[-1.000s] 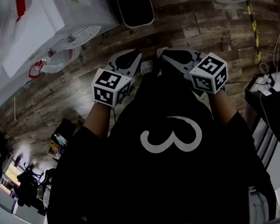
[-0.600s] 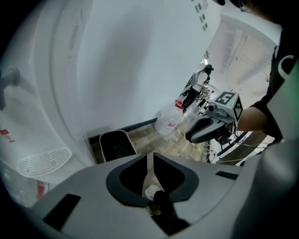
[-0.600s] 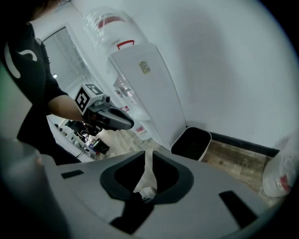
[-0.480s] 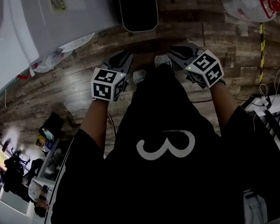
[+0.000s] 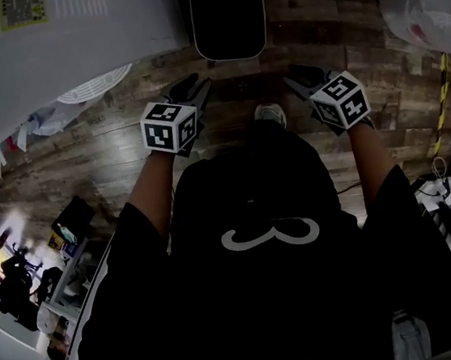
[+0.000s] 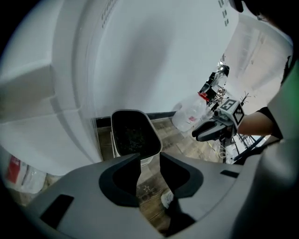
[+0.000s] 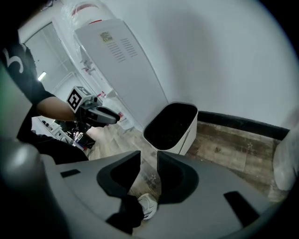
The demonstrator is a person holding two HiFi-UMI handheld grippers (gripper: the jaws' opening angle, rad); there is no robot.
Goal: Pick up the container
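Both grippers have spread wider apart since a second ago, and the container [image 5: 227,16] now looms larger in the head view. It is a white, round-cornered bin with a dark inside, standing upright on the wood-plank floor [image 5: 109,161] ahead of both claws and between their lines, clear of each.

From the left gripper [image 5: 189,86] it sits just beyond the jaws, a little to their left [image 6: 135,137]. From the right gripper [image 5: 304,77] it stands ahead and slightly to the right [image 7: 170,126], against the dark skirting.

To the left gripper's left rises a large white unit [image 5: 69,31] with a yellow label [image 5: 22,8], too small to read. The person's black shirt [image 5: 264,293] carries a white figure like a 3. Beyond the right gripper lies a clear water jug [image 5: 425,12] with a red label, print illegible. Each claw bears a marker cube [image 5: 168,127] of black-and-white squares.

Both pairs of jaws have just been opening and stand partly apart, gripping nothing. Only floor and a white shoe [image 7: 145,205] show through the gaps.
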